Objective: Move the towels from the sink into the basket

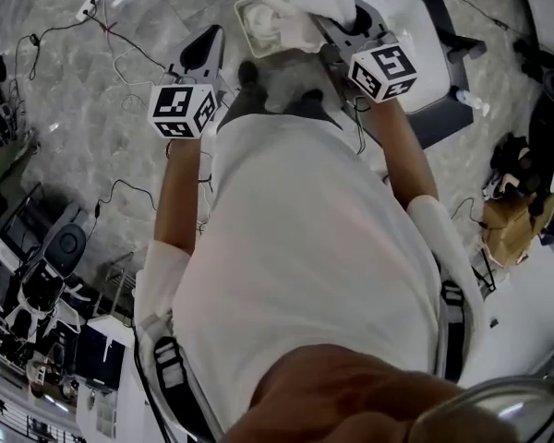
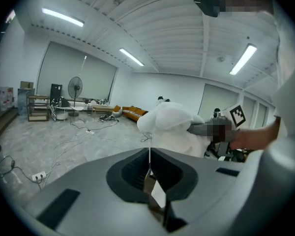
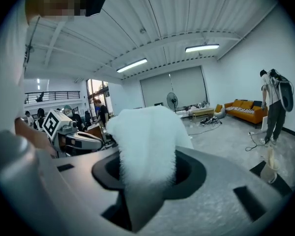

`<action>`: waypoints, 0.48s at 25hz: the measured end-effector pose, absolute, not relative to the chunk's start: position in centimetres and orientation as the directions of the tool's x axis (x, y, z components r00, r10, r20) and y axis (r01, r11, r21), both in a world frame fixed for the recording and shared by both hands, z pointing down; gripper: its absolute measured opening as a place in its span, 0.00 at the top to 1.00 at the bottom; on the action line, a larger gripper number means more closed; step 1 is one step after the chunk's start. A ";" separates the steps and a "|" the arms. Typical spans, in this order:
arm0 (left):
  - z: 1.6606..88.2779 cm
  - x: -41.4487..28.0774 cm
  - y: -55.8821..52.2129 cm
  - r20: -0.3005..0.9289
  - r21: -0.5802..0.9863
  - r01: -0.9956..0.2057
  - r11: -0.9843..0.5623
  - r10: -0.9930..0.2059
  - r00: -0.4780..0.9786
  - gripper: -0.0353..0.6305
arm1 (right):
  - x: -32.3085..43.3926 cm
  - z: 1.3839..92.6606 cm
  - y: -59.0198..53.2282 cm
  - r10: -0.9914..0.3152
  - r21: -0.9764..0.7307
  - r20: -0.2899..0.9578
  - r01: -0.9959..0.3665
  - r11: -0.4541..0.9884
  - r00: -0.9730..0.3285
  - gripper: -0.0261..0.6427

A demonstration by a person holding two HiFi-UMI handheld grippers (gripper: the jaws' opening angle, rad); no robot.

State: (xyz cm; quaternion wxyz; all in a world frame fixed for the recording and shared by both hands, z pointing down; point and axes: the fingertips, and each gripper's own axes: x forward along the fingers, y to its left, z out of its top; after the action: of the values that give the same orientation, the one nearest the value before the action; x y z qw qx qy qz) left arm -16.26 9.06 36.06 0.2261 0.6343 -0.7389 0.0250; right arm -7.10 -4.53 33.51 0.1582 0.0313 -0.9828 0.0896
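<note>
left gripper [image 2: 149, 154]: fingers clenched on nothing, with open floor [image 2: 64, 141] ahead of them. right gripper [image 3: 147, 173]: fingers grasping a towel [image 3: 146, 132], which bulges above the tips and droops beneath them. basket [image 1: 247, 18]: just below and left of the right fingers. likely risk: a hanging fold catches the rim and trails outside. there is free room on both sides.

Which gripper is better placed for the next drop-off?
Right. The right gripper is shut on a white towel; the left gripper has its jaws together with nothing between them.
</note>
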 end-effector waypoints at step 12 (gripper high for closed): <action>57.0 -20.0 6.3 0.502 0.332 -0.929 0.162 -0.864 0.029 0.93 | -11.8 63.8 -3.5 -0.030 -0.292 0.572 -0.238 0.926 -0.820 0.70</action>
State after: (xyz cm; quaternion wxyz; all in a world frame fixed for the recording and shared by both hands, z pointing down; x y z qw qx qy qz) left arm -19.97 6.25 57.05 0.3132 0.6452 -0.6950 0.0518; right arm -11.75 -3.54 63.76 0.2916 0.0716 -0.9371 0.1783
